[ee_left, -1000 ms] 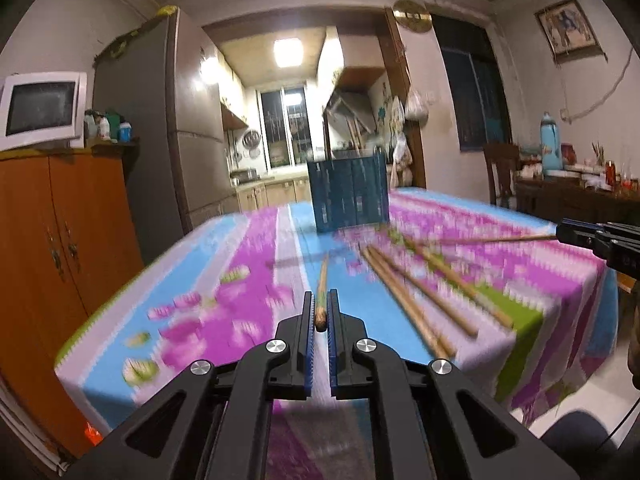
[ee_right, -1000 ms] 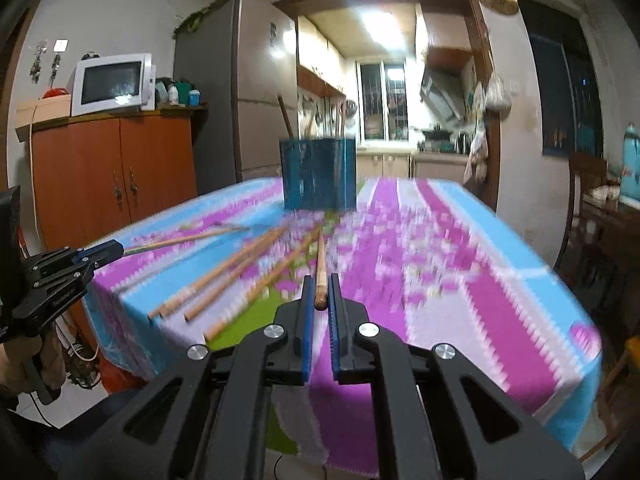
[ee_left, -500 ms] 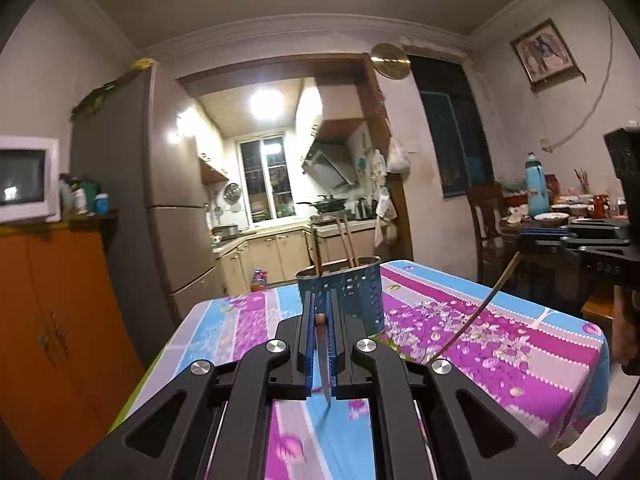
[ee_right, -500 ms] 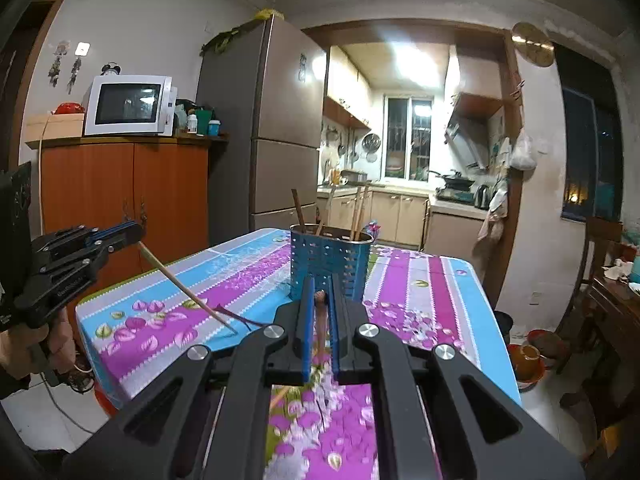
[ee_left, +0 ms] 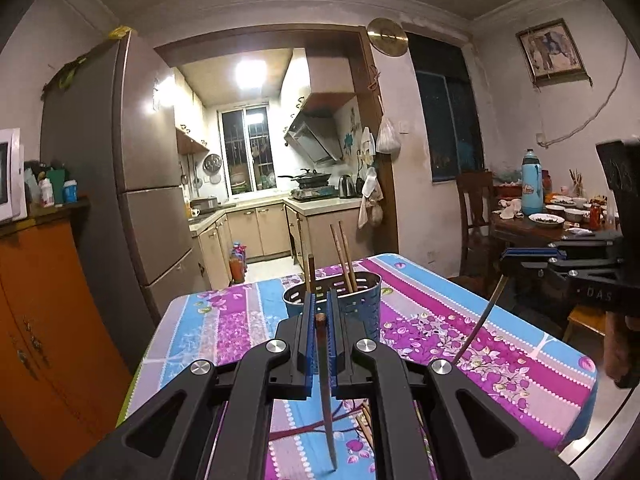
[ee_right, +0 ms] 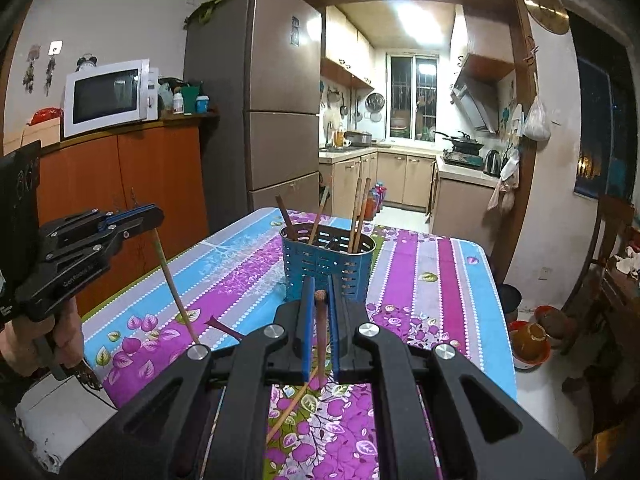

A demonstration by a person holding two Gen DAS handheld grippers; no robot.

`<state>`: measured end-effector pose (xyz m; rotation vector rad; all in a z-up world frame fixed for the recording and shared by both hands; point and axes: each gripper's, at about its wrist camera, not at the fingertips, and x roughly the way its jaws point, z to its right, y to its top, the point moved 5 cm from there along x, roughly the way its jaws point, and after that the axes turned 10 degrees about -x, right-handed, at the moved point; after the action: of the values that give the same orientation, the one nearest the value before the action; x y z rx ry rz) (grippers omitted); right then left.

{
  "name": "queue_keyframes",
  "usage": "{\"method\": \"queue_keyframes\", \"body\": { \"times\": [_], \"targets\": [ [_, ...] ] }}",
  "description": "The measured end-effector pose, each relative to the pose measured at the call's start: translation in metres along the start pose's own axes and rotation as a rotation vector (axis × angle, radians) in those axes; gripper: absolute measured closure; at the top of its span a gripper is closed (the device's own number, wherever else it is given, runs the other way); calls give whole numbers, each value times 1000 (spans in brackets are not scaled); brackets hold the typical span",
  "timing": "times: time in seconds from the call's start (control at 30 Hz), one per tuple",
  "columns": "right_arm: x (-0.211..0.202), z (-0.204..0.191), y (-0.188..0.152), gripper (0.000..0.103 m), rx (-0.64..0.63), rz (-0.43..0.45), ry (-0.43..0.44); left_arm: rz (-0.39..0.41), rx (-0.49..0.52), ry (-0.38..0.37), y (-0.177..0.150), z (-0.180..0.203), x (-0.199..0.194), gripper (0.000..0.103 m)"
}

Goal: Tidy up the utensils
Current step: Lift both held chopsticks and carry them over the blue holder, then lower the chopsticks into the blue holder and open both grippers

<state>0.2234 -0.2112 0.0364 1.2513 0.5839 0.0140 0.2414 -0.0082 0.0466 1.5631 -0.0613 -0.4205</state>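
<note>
The left wrist view showed the left hand-held gripper (ee_left: 319, 318) from behind, its blue pads clamped narrowly on one dark chopstick (ee_left: 326, 392) near its blunt top end. That chopstick hung with its long axis nearly vertical, tapered tip down above the desk (ee_left: 460, 320) and its flowered cloth. Only this view caught the dining table (ee_left: 532, 226) at the right with its blue thermos (ee_left: 532, 188) and bowls.

The right wrist view showed the right hand-held gripper (ee_right: 319, 300) gripping a second chopstick (ee_right: 320, 344) in the same way, blunt end up between the pads and shaft dropping downward. Only this view took in the microwave (ee_right: 108, 96) on the orange cabinet (ee_right: 132, 184).

Each camera also saw the other gripper from the side: in the left view the right one (ee_left: 528, 256) held its stick slanting down and to the left, and in the right view the left one (ee_right: 132, 218) held its stick slanting down and to the right, tips toward the cloth.

The blue perforated utensil holder (ee_right: 326, 264) stood upright on the desk beyond both grippers. The right view showed four sticks in it, leaning slightly with ends up; the left view showed three clearly. So two chopsticks were in the grippers, one each, and more lay on the cloth below, partly hidden.
</note>
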Motion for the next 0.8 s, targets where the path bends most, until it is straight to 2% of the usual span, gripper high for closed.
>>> {"method": "queue_keyframes", "body": {
  "times": [0.37,0.8],
  "targets": [
    [10,14,49,98,-16,-45,9,0,-36,-9,37,-17,19,96],
    [11,56,130,98,11,-18,-11,116,-78,20,152,-39,36,96]
  ]
}}
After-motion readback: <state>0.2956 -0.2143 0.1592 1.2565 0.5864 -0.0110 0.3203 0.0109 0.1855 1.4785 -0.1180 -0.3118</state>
